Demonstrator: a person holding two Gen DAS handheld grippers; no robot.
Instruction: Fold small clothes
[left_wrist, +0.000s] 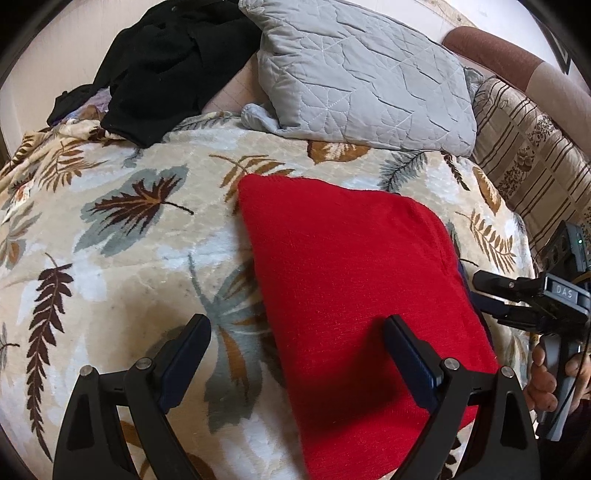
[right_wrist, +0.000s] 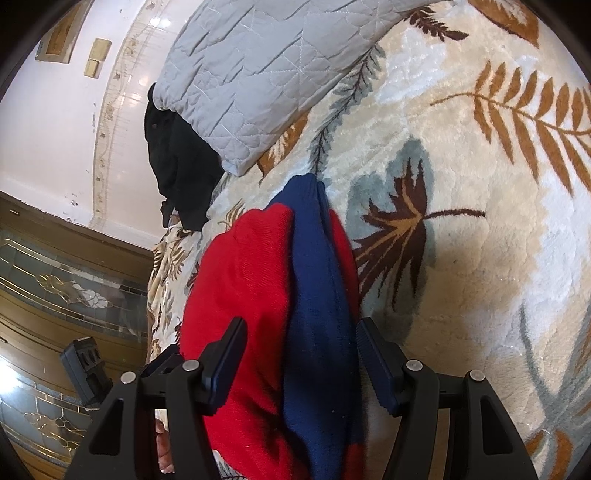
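Left wrist view: red garment (left_wrist: 354, 295) lies folded flat on the leaf-print blanket (left_wrist: 122, 258), which I take as my landmark; garment sits on the blanket's right half.
Left hand-held gripper (left_wrist: 295, 365): I see the jaws spread wide, nothing between the pads; one finger is over bare blanket, the other over the red garment's near part. Cannot tell if it touches the cloth.
Right hand-held gripper (left_wrist: 491, 295): seen from the left wrist at the garment's right edge, low over the blanket, a hand (left_wrist: 543, 384) on its handle.
Right wrist view: right hand-held gripper (right_wrist: 299, 362) has its jaws partly apart, straddling the red garment (right_wrist: 240, 302) and its navy layer (right_wrist: 317, 295). Pads flank the folded cloth; I cannot tell whether they press on it.
Navy layer: shows between red layers along the fold, edge-on, on the blanket (right_wrist: 461, 277).
Grey quilted pillow (left_wrist: 362, 74): at the blanket's far edge, beyond the garment.
Black clothes (left_wrist: 166, 62): piled at the blanket's far left corner, beside the pillow.
Striped cushion (left_wrist: 532, 158): just off the blanket's far right side.
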